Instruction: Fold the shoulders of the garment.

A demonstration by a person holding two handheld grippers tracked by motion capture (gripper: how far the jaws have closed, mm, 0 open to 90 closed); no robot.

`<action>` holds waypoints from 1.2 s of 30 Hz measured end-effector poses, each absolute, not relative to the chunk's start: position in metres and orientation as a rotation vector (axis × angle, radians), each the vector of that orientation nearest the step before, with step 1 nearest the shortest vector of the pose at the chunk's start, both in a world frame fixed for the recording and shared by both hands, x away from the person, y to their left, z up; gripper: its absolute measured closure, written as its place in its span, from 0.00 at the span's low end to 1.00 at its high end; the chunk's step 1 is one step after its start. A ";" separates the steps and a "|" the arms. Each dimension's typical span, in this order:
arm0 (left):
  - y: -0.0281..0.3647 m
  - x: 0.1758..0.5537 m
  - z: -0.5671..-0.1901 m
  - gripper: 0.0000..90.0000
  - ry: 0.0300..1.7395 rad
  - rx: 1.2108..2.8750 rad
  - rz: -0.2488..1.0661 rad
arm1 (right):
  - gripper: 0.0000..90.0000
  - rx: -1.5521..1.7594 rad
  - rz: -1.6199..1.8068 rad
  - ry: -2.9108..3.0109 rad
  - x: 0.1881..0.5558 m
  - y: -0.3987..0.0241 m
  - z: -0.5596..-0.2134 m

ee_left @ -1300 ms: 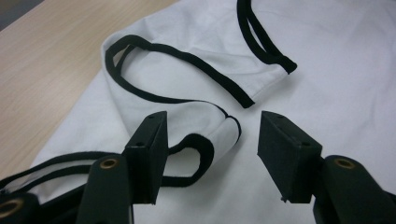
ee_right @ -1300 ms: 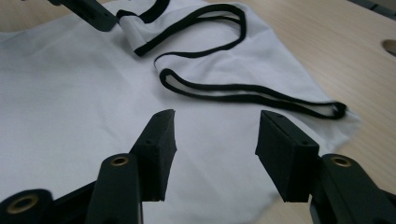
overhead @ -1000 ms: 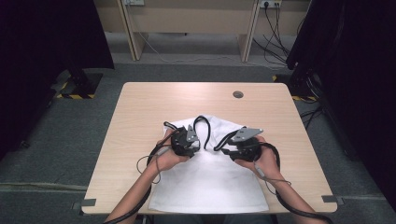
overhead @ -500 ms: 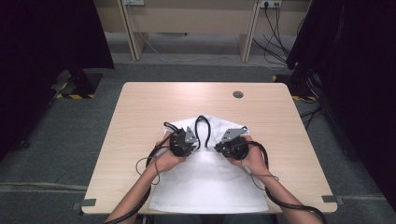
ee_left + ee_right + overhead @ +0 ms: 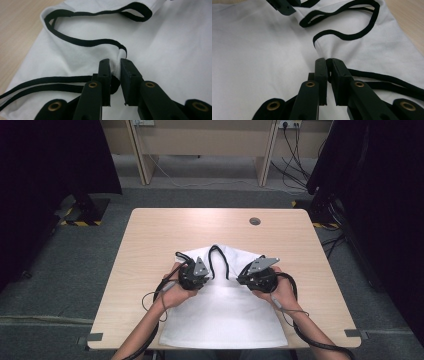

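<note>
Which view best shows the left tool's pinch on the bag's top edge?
Left gripper view: the left tool pinches the white bag at its black-trimmed edge. High view hides the pinch under the hand; right gripper view shows just its tip.

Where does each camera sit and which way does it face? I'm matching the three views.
High view: above the person's side, looking forward and down on the table; forearms, left gripper, right gripper.
Left gripper view: rides that gripper, jaws pinching the white bag.
Right gripper view: rides that gripper, jaws pinching the bag.
All share the bag and its black handles.
</note>
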State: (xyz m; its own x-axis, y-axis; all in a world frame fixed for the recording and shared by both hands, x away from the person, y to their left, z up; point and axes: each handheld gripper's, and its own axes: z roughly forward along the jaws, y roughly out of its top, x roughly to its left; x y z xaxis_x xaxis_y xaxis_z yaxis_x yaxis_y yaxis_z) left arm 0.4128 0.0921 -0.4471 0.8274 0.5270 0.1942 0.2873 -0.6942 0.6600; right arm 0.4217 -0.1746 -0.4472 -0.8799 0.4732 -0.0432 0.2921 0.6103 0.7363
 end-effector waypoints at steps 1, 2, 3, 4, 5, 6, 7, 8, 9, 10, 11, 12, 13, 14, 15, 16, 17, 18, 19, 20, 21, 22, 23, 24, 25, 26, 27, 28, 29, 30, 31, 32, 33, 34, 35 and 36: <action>0.092 0.413 -0.448 0.86 0.592 2.376 0.485 | 0.93 0.626 1.132 2.608 0.421 -0.175 -0.448; 0.093 0.413 -0.449 0.85 0.591 2.380 0.480 | 0.93 0.623 1.131 2.613 0.420 -0.176 -0.448; 0.093 0.413 -0.449 0.85 0.592 2.382 0.478 | 0.93 0.621 1.130 2.616 0.420 -0.176 -0.449; 0.095 0.413 -0.448 0.85 0.592 2.383 0.478 | 0.93 0.613 1.127 2.620 0.419 -0.176 -0.449; 0.096 0.413 -0.448 0.84 0.593 2.378 0.471 | 0.93 0.609 1.130 2.621 0.418 -0.176 -0.449; 0.098 0.412 -0.446 0.83 0.588 2.378 0.459 | 0.93 0.607 1.136 2.622 0.418 -0.177 -0.449; 0.100 0.412 -0.446 0.82 0.586 2.373 0.445 | 0.93 0.601 1.138 2.630 0.417 -0.177 -0.450; 0.101 0.412 -0.445 0.80 0.587 2.368 0.435 | 0.93 0.593 1.138 2.638 0.417 -0.177 -0.450; 0.103 0.412 -0.444 0.79 0.593 2.354 0.422 | 0.92 0.589 1.130 2.653 0.417 -0.177 -0.451; 0.105 0.412 -0.444 0.77 0.591 2.350 0.411 | 0.91 0.578 1.121 2.666 0.417 -0.176 -0.453; 0.106 0.412 -0.443 0.75 0.596 2.337 0.404 | 0.91 0.573 1.115 2.670 0.417 -0.175 -0.454; 0.108 0.412 -0.443 0.73 0.599 2.327 0.397 | 0.89 0.572 1.109 2.680 0.416 -0.175 -0.455; 0.110 0.413 -0.442 0.70 0.603 2.314 0.392 | 0.88 0.564 1.110 2.685 0.416 -0.175 -0.455; 0.112 0.414 -0.440 0.68 0.608 2.300 0.389 | 0.87 0.560 1.123 2.686 0.415 -0.175 -0.454; 0.114 0.415 -0.439 0.66 0.623 2.272 0.383 | 0.84 0.560 1.144 2.690 0.415 -0.177 -0.453; 0.117 0.417 -0.437 0.64 0.636 2.251 0.374 | 0.81 0.563 1.166 2.687 0.415 -0.178 -0.450; 0.119 0.419 -0.435 0.64 0.647 2.233 0.365 | 0.79 0.561 1.181 2.678 0.416 -0.179 -0.447; 0.120 0.421 -0.434 0.62 0.661 2.212 0.357 | 0.78 0.570 1.200 2.663 0.416 -0.180 -0.444; 0.121 0.424 -0.432 0.61 0.676 2.192 0.352 | 0.77 0.583 1.221 2.645 0.418 -0.181 -0.440; 0.120 0.426 -0.431 0.60 0.698 2.175 0.350 | 0.77 0.600 1.231 2.625 0.419 -0.181 -0.438; 0.119 0.429 -0.430 0.60 0.718 2.172 0.362 | 0.77 0.619 1.229 2.610 0.421 -0.181 -0.436; 0.116 0.431 -0.431 0.60 0.732 2.185 0.379 | 0.77 0.636 1.222 2.598 0.423 -0.179 -0.435; 0.112 0.434 -0.432 0.60 0.739 2.202 0.392 | 0.77 0.655 1.213 2.590 0.425 -0.177 -0.436; 0.108 0.437 -0.434 0.60 0.744 2.215 0.389 | 0.77 0.665 1.191 2.593 0.427 -0.174 -0.438; 0.102 0.439 -0.437 0.60 0.749 2.232 0.380 | 0.77 0.674 1.166 2.600 0.429 -0.170 -0.441; 0.099 0.440 -0.438 0.60 0.751 2.246 0.380 | 0.77 0.688 1.137 2.605 0.431 -0.167 -0.446; 0.095 0.441 -0.440 0.60 0.753 2.269 0.390 | 0.77 0.688 1.119 2.611 0.431 -0.165 -0.448; 0.092 0.443 -0.442 0.61 0.751 2.293 0.396 | 0.76 0.693 1.101 2.618 0.431 -0.162 -0.452; 0.089 0.443 -0.444 0.61 0.750 2.310 0.389 | 0.76 0.692 1.089 2.623 0.431 -0.160 -0.455; 0.086 0.444 -0.446 0.62 0.742 2.330 0.374 | 0.76 0.687 1.076 2.629 0.431 -0.158 -0.457; 0.085 0.443 -0.447 0.62 0.737 2.339 0.368 | 0.75 0.678 1.066 2.633 0.430 -0.157 -0.460; 0.084 0.442 -0.448 0.62 0.728 2.355 0.358 | 0.75 0.676 1.063 2.636 0.430 -0.156 -0.461; 0.083 0.441 -0.448 0.62 0.725 2.363 0.354 | 0.75 0.672 1.054 2.640 0.428 -0.155 -0.462; 0.083 0.440 -0.449 0.62 0.721 2.374 0.350 | 0.75 0.667 1.051 2.640 0.428 -0.155 -0.462; 0.083 0.439 -0.451 0.62 0.725 2.373 0.345 | 0.74 0.666 1.048 2.643 0.428 -0.155 -0.463; 0.084 0.438 -0.451 0.62 0.720 2.381 0.344 | 0.74 0.663 1.041 2.645 0.428 -0.155 -0.464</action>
State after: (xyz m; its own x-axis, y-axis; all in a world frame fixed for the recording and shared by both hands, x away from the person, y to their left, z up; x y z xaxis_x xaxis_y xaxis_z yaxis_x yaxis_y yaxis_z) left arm 0.4381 0.0843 -0.4513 0.8174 0.5723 0.0654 0.4108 -0.6588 0.6302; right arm 0.4275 -0.1546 -0.4641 -0.8734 0.4853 -0.0404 0.3277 0.6471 0.6884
